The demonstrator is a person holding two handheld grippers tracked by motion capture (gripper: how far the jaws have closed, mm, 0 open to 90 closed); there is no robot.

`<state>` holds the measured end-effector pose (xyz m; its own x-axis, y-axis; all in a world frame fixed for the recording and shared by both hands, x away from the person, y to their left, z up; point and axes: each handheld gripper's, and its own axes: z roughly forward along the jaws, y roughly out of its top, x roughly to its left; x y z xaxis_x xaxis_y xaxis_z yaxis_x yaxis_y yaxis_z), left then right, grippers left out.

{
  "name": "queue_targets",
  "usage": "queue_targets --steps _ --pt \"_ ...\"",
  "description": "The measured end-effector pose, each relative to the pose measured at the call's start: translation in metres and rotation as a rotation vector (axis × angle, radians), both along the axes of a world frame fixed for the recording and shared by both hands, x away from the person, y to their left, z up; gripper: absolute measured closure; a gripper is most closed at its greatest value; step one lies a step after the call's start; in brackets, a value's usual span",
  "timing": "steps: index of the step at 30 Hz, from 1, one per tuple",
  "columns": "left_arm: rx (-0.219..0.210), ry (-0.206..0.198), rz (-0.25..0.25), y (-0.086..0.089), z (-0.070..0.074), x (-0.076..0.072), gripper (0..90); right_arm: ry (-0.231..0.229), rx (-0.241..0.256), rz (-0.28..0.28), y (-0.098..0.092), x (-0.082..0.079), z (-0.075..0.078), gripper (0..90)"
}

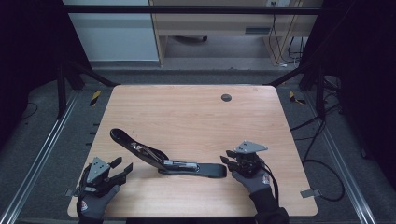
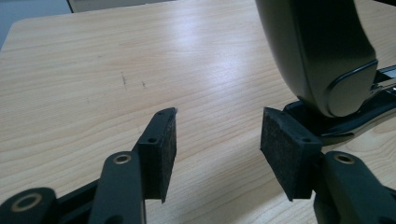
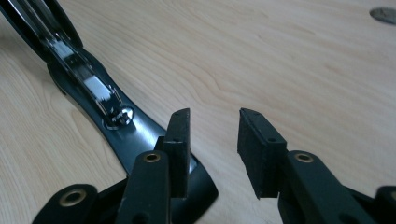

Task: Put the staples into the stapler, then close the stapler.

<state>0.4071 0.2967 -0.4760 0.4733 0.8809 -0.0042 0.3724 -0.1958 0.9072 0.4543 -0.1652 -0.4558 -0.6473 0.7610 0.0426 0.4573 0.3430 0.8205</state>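
In the high view, a black stapler [image 1: 166, 158] is lying opened out flat near the front of the wooden table [image 1: 196, 116], its top arm stretching up and to the left and its base stretching right. The metal staple channel [image 1: 180, 164] is lying exposed along the middle; whether it is holding staples cannot be told. The left gripper [image 1: 122, 167] is hovering at the front left corner, jaws standing apart, just beside the stapler's arm and not touching it. The right gripper [image 1: 226, 156] is sitting at the right end of the stapler's base, held in a gloved hand [image 1: 254, 181], its jaws parted. A small dark round disc [image 1: 226, 97] is sitting in the tabletop near the far edge, well apart from everything else.

In the left gripper view, the two padded jaws are standing wide apart with bare wood between them. The stapler's glossy black arm [image 2: 317, 51] is rising at the upper right, and the right-hand pad [image 2: 287, 149] is sitting just in front of the stapler's lower part; contact cannot be told.

In the right gripper view, the jaws are apart and gripping nothing. The stapler's base [image 3: 140, 135] is running from upper left down beneath the left-hand pad [image 3: 180, 149], with the shiny channel [image 3: 88, 84] open on top of it. The disc [image 3: 384, 14] is showing at the upper right edge.
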Motion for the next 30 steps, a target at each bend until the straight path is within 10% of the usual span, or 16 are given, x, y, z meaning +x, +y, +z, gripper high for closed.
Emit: queue_targets --steps 30 --pt "-0.029 -0.083 -0.066 -0.007 0.051 -0.011 37.7 0.044 0.009 -0.045 -0.002 -0.028 -0.026 77.2"
